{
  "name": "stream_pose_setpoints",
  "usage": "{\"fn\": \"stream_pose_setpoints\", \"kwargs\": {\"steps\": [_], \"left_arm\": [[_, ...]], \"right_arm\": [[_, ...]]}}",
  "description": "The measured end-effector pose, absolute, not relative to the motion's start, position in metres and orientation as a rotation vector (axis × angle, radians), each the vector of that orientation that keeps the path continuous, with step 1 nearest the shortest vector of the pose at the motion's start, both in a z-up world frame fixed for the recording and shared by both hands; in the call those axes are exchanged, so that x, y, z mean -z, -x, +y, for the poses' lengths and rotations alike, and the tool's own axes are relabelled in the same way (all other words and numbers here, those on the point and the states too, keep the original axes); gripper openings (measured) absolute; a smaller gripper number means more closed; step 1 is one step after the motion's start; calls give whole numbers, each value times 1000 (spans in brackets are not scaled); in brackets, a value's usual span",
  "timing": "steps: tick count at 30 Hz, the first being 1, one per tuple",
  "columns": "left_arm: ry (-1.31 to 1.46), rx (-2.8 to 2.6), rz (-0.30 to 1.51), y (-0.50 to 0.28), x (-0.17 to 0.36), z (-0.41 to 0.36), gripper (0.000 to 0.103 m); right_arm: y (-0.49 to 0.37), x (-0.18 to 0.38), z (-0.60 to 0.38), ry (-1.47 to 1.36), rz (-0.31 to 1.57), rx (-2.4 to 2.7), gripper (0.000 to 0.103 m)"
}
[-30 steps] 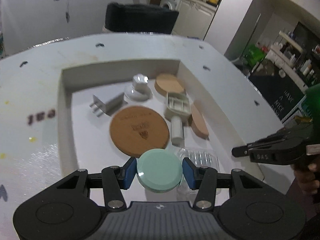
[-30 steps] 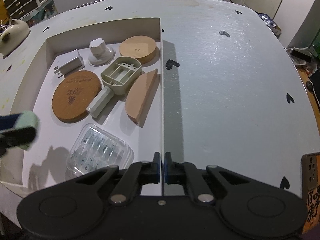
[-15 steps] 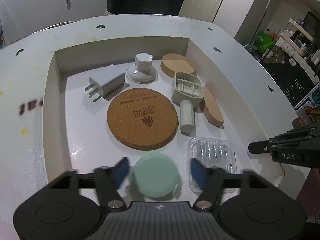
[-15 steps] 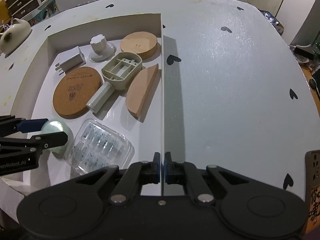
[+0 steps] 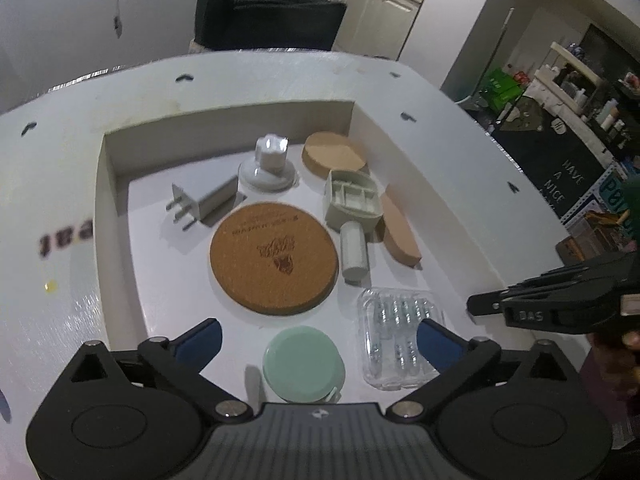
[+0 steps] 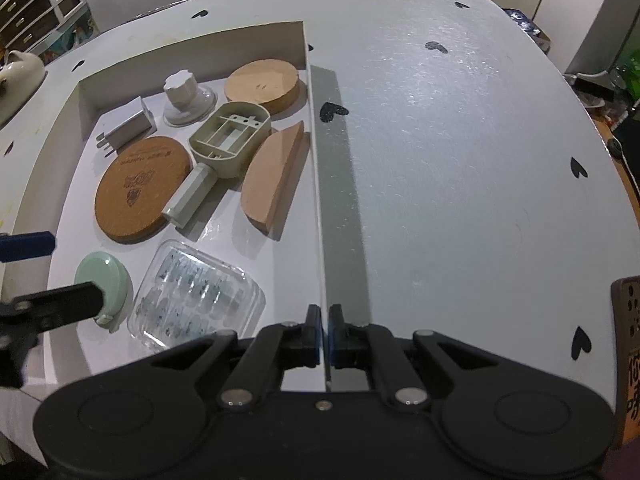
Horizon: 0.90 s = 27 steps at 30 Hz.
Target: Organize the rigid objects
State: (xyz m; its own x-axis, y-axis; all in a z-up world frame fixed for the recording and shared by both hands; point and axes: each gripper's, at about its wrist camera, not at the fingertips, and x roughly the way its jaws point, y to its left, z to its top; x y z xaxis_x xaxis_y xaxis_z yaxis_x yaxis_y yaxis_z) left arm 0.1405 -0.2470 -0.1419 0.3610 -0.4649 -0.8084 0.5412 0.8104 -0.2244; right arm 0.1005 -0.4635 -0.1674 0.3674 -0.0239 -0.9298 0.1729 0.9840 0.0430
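A mint green round disc [image 5: 302, 364] lies flat on the floor of the white shallow box [image 5: 100, 200], near its front edge. My left gripper [image 5: 318, 340] hovers over it with its jaws opening; the disc sits between the blue pads [image 5: 202, 338] and neither touches it. The right wrist view shows the disc [image 6: 102, 276] beside a clear blister pack [image 6: 196, 292]. My right gripper [image 6: 325, 322] is shut on the box's thin right wall [image 6: 316, 160] at its near end, and its closed tips [image 5: 480, 304] also show in the left wrist view.
The box also holds a cork coaster [image 5: 272, 258], white plug adapter [image 5: 208, 200], suction knob [image 5: 270, 164], round wooden disc [image 5: 334, 154], beige handled plastic piece [image 5: 352, 208] and half-round wooden block [image 5: 398, 232]. A dark chair [image 5: 268, 20] stands beyond the table. A teapot [image 6: 18, 70] sits far left.
The left jaws have spread wide and let go of the mint disc, which now rests on the box floor. The right gripper has stayed clamped on the wall.
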Motion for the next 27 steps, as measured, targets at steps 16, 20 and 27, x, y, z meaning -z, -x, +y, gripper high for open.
{"fn": "stream_pose_setpoints", "kwargs": {"steps": [16,20,27], "left_arm": [[-110,627,873,-148,73,-218,103],[-105,559,825,-138,58,-211,103],[-74,445,736,-106,35,-197,103]], "right_arm": [[-82,150,-462,-212,1100,224,7],[-74,124,-459,-197,1019,210,10],[-54,64,-446,-147,830,142,37]]}}
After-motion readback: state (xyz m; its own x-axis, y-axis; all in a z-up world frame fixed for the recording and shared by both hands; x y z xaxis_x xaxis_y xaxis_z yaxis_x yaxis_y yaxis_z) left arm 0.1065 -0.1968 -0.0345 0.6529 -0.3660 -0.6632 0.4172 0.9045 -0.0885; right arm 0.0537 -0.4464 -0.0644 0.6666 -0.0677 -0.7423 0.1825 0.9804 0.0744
